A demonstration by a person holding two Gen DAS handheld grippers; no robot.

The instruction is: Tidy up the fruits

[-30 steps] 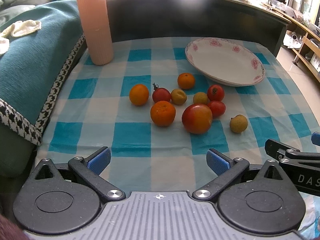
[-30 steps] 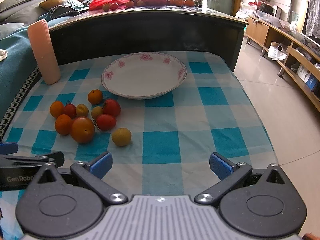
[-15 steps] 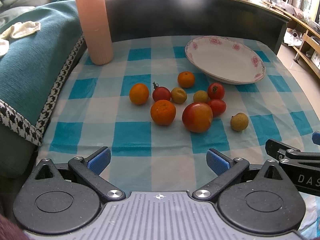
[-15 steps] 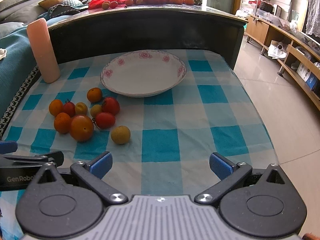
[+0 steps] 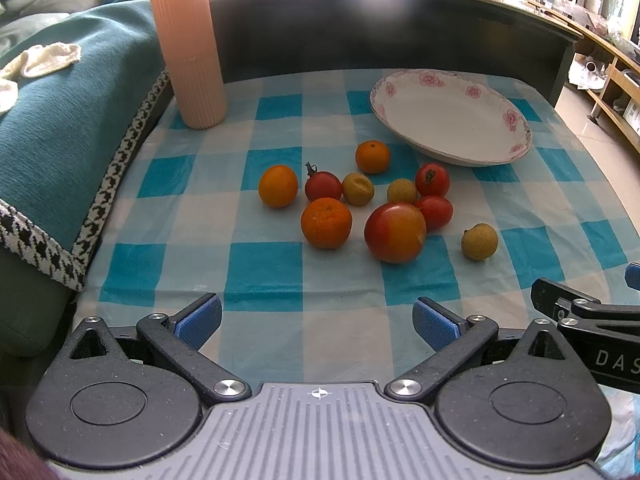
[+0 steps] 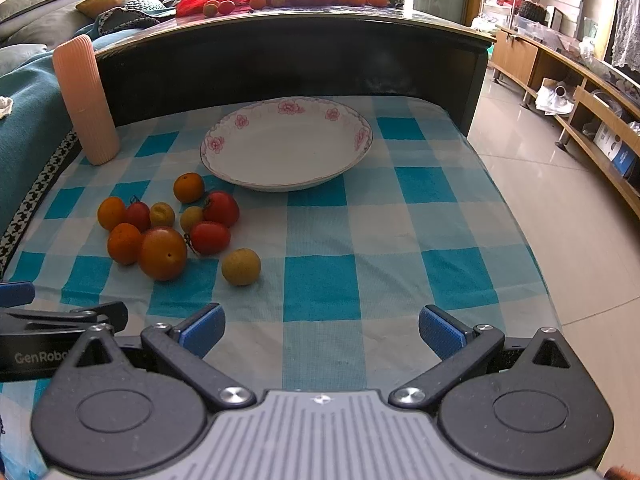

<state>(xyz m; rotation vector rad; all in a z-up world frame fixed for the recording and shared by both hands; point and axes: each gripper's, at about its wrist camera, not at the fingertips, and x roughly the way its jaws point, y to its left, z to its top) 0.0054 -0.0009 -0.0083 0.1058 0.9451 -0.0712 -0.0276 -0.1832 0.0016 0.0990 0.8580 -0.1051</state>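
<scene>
A cluster of fruit lies on the blue-checked cloth: several oranges such as the nearest one (image 5: 326, 223), red tomatoes (image 5: 431, 179), a large red-orange tomato (image 5: 395, 233) and small yellow-green fruits, one (image 5: 479, 241) lying apart to the right. The same cluster shows in the right wrist view (image 6: 163, 253), with the lone yellow fruit (image 6: 241, 266). An empty white plate with pink flowers (image 5: 516, 120) (image 6: 362, 136) sits behind. My left gripper (image 5: 317, 320) and right gripper (image 6: 322, 330) are both open and empty, at the cloth's near edge, short of the fruit.
A tall ribbed pink vase (image 5: 188, 46) (image 6: 86, 98) stands at the back left. A dark raised counter (image 6: 288, 52) backs the table. A teal blanket (image 5: 60, 120) covers the sofa at left. Tiled floor (image 6: 560, 208) lies past the table's right edge.
Both grippers have crept slightly forward toward the fruit. Nothing was grasped and the jaws stayed open.
</scene>
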